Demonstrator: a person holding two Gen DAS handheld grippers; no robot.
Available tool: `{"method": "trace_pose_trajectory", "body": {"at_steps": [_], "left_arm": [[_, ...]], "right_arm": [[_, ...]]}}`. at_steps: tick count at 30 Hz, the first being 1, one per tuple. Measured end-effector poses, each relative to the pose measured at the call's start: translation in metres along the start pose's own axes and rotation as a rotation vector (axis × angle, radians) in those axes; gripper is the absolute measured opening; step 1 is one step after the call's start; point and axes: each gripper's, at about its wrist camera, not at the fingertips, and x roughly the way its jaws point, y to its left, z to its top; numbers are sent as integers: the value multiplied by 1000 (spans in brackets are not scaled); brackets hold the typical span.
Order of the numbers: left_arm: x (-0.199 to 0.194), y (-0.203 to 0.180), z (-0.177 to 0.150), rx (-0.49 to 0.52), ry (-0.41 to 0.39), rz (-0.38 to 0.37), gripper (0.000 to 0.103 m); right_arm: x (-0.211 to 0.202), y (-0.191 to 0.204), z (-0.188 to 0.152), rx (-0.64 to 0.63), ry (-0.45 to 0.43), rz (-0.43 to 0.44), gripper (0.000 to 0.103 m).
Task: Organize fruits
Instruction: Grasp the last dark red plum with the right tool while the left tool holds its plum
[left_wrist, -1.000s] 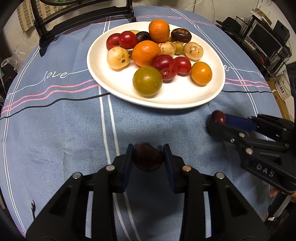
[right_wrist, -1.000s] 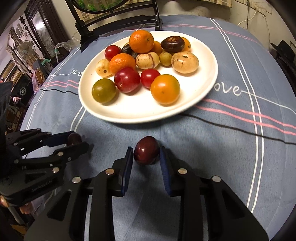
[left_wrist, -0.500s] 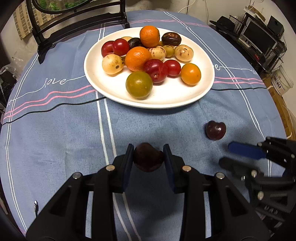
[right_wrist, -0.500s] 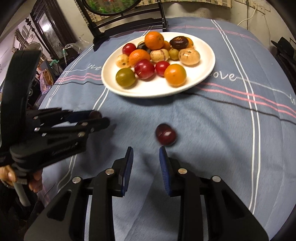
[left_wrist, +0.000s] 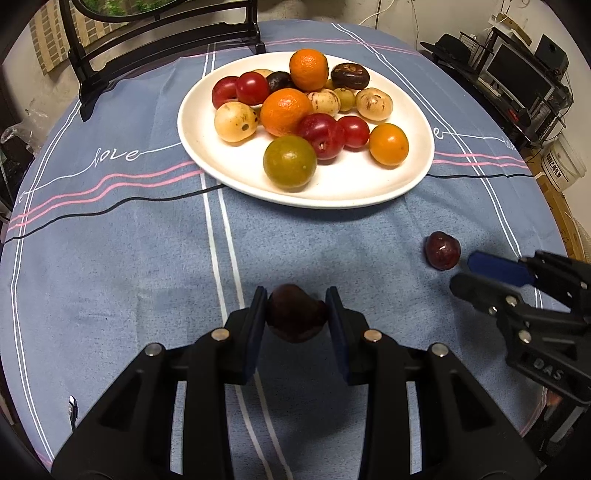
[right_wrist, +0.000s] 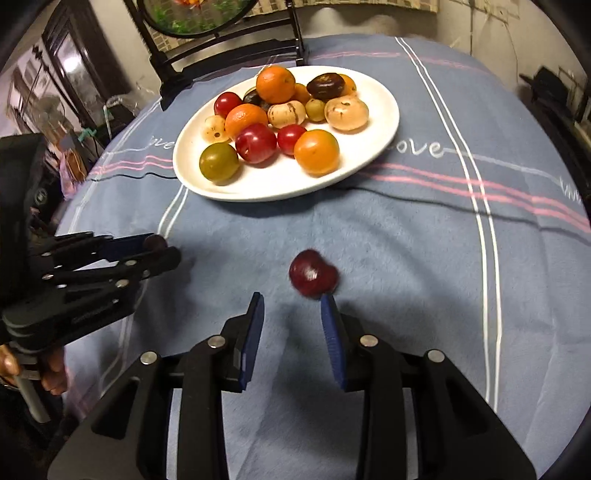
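Left wrist view has my left claw (left_wrist: 295, 314) clamped on a dark plum (left_wrist: 295, 314); right wrist view alone shows my right claw (right_wrist: 291, 325), jaws just opening, empty, a red plum (right_wrist: 313, 273) on the tablecloth (right_wrist: 406, 258) near the plate (right_wrist: 369, 155)

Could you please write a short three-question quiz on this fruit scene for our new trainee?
1. True or false: the left gripper is shut on a dark fruit.
2. Where does the loose red plum lie? A) on the white plate B) on the blue tablecloth C) between the right pads
3. What colour is the fruit nearest the front rim of the white plate?

Key
1. True.
2. B; the right gripper is open, its jaws having just been opening, nothing between them.
3. Green.
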Motion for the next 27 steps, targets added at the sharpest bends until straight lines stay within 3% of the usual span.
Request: {"method": "trace_pose_trajectory", "body": {"at_steps": [13,20,27], "left_arm": [[4,11,-3,-50,10,-13,33],[6,11,-3,-61,15,-19,33],[6,10,-3,-56,13,-29,33]], "right_arm": [[28,-10,20,-4,23,-77,38],[32,-12,23,-44,4,-60,31],[16,-14,14,-35,0,-7,30]]}}
